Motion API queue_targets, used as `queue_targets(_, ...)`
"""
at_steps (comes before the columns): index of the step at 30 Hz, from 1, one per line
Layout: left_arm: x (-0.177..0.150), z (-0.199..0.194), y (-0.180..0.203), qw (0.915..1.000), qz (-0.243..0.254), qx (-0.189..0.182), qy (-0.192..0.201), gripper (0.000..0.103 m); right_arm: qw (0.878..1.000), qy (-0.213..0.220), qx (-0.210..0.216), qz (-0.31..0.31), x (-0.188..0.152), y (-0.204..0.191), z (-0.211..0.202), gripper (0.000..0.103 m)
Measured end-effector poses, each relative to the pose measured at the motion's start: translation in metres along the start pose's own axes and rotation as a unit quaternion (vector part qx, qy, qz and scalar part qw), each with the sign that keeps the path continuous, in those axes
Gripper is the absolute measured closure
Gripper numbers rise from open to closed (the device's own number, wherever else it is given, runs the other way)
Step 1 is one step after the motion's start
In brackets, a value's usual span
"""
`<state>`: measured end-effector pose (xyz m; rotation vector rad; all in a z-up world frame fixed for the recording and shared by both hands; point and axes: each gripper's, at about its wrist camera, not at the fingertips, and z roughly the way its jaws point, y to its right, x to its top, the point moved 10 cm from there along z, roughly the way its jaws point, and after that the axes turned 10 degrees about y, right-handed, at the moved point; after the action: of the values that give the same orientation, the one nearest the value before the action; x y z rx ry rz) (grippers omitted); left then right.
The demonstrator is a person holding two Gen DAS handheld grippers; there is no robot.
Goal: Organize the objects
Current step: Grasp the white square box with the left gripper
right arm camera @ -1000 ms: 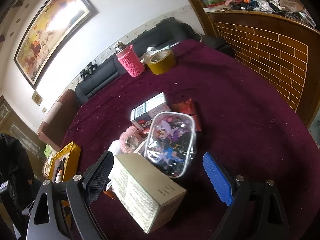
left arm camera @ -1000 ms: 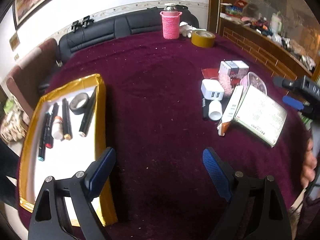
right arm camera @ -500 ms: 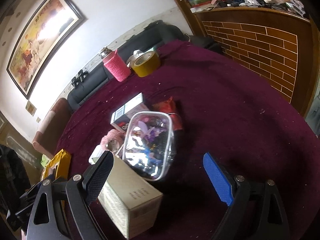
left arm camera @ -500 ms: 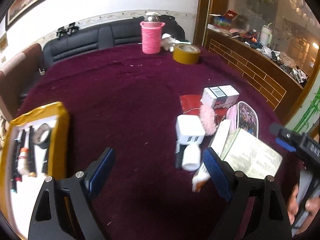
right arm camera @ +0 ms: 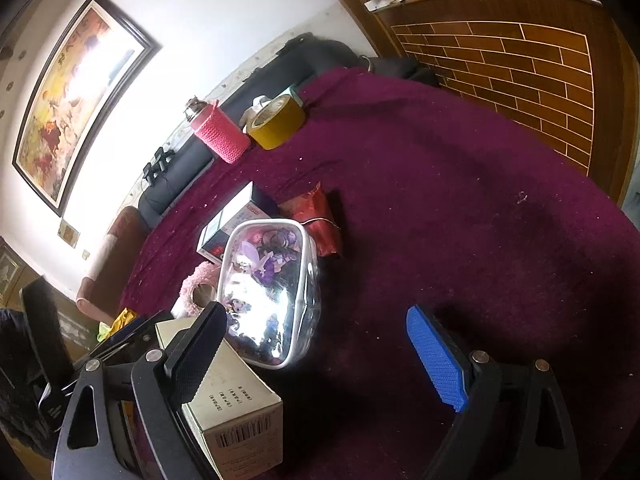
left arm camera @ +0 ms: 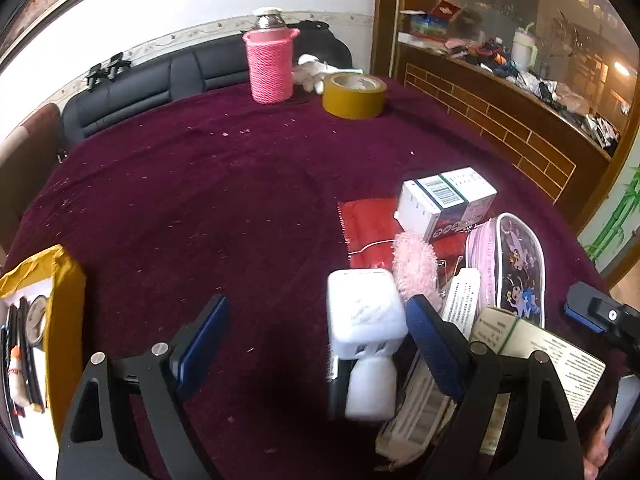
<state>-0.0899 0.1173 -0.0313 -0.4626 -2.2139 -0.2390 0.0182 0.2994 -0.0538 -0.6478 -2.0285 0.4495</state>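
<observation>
My left gripper (left arm camera: 320, 336) is open over the maroon table, its right finger beside a white charger cube (left arm camera: 362, 312) and a small white bottle (left arm camera: 372, 386). Around them lie a pink fluffy scrunchie (left arm camera: 414, 264), a toothpaste-like box (left arm camera: 460, 304), a clear cartoon pouch (left arm camera: 520, 268), a white carton (left arm camera: 446, 200), a red packet (left arm camera: 366, 232) and a pale green box (left arm camera: 560, 364). My right gripper (right arm camera: 316, 352) is open and empty, with the pouch (right arm camera: 268, 288) and pale box (right arm camera: 236, 408) by its left finger. A yellow tray (left arm camera: 60, 320) with pens sits at left.
A pink knitted bottle (left arm camera: 270, 66) and a roll of yellow tape (left arm camera: 354, 96) stand at the table's far edge, before a black sofa (left arm camera: 160, 80). A brick-faced wooden counter (left arm camera: 500, 120) runs along the right. Bare maroon cloth (right arm camera: 480, 200) lies right of the pile.
My left gripper has swung right and forward from the yellow tray toward the pile; the charger and bottle now sit by its right finger. The right gripper has drifted slightly, still open.
</observation>
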Motion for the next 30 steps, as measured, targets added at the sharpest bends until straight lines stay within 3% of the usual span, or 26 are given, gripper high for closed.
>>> queue_targets(3,0.000,0.007,0.008,0.9999,0.011,-0.008,-0.006,0.031,1.000,-0.001,0.000,-0.009,-0.001,-0.002,0.000,0.009)
queue_targets(5,0.000,0.010,0.015,0.9996,0.007,-0.026,-0.012,0.053,1.000,-0.002,0.000,-0.012,-0.002,-0.004,0.001,0.009)
queue_targets(7,0.000,0.012,0.018,0.9994,0.008,-0.029,-0.017,0.064,1.000,-0.003,-0.001,-0.016,-0.003,-0.005,0.001,0.009)
queue_targets(15,0.004,-0.002,0.003,0.9995,-0.019,-0.024,0.003,0.064,1.000,-0.005,-0.008,-0.019,-0.004,-0.003,0.004,0.009)
queue_targets(22,0.012,-0.063,-0.028,0.9962,-0.066,-0.028,0.049,0.064,0.999,-0.009,-0.021,-0.025,-0.006,-0.003,0.007,0.009)
queue_targets(30,-0.012,-0.131,-0.049,0.9924,-0.092,-0.022,0.079,0.064,0.998,-0.007,-0.036,-0.058,-0.006,-0.007,0.007,0.009)
